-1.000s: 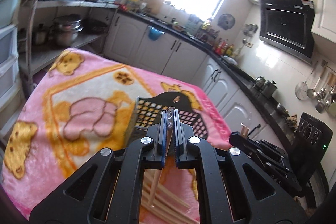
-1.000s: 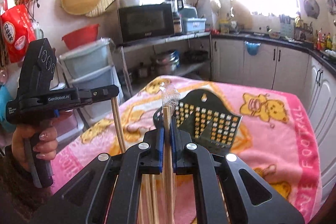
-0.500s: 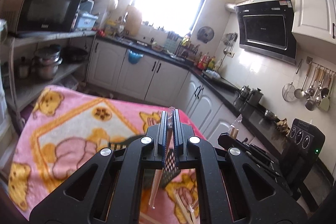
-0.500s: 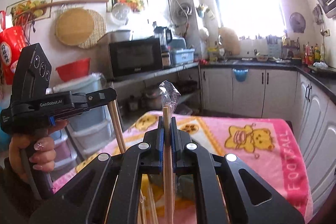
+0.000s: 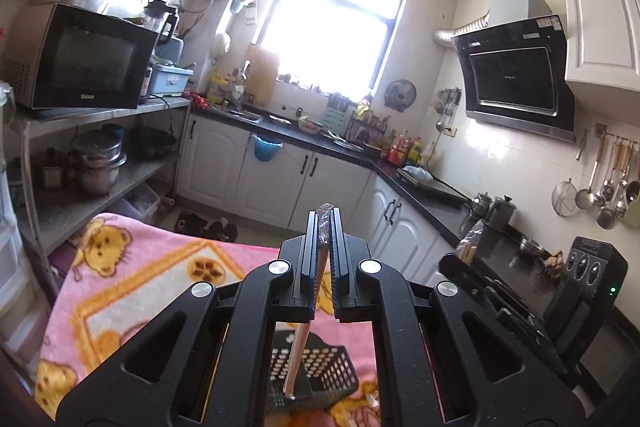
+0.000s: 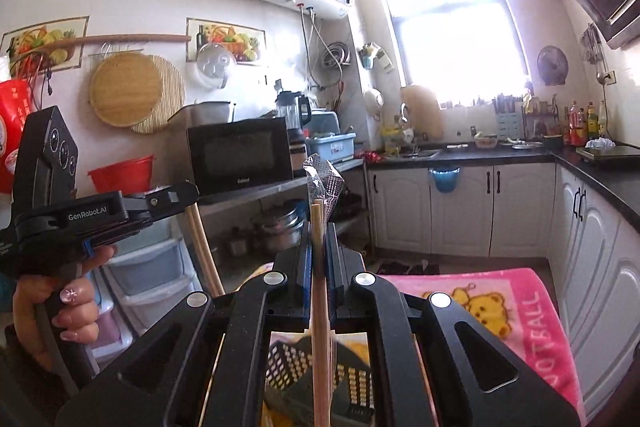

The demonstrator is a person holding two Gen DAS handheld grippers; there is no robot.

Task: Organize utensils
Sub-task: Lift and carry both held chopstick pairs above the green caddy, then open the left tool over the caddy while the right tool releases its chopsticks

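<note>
Chopsticks (image 5: 298, 359): my left gripper (image 5: 325, 267) is clenched on one wrapped pair, hanging down over the black perforated utensil holder (image 5: 320, 379), which lies on the pink bear blanket (image 5: 132, 291). My right gripper (image 6: 318, 267) is clamped on another pair (image 6: 320, 327), upright, its plastic wrap (image 6: 324, 183) poking above the jaws. Step looks like carry, both pairs held above the holder. Next move likely needs lowering each tip into a holder slot, one side at a time, keeping the sticks apart.
</note>
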